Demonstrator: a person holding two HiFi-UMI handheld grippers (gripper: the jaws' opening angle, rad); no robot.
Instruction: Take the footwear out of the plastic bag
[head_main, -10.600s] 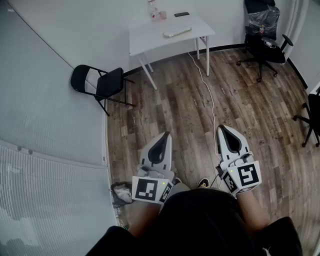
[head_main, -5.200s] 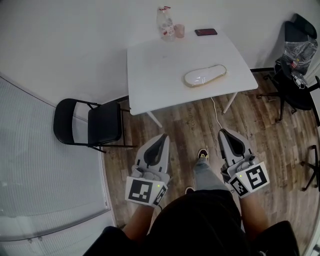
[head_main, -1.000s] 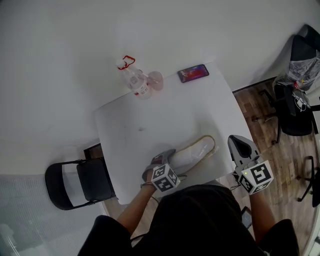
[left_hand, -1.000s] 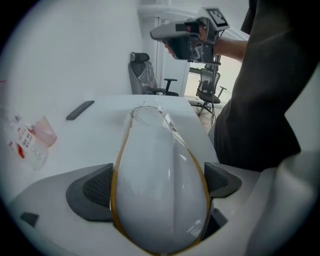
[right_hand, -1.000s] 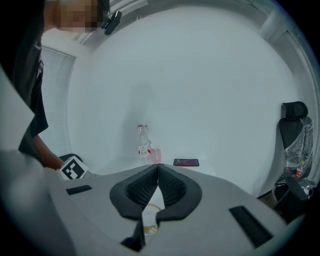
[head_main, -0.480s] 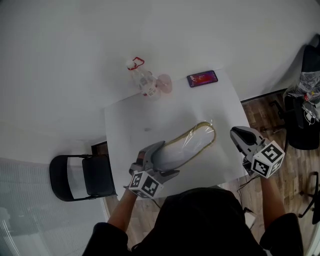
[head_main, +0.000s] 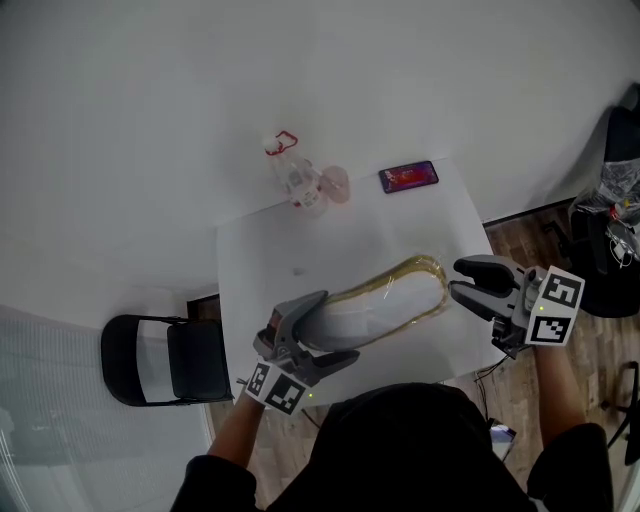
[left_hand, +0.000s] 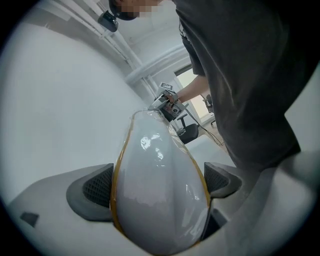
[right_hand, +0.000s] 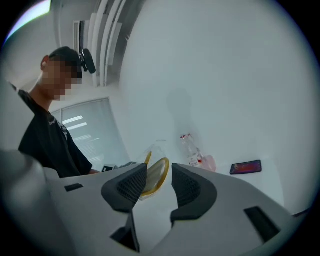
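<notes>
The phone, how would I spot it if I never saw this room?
Find the white table against the wall. Along its far edge stand a clear bottle with a red loop and a pink cup; the phone lies to their right, near the far right corner. It is the only flat, dark thing there, with a reddish screen.
</notes>
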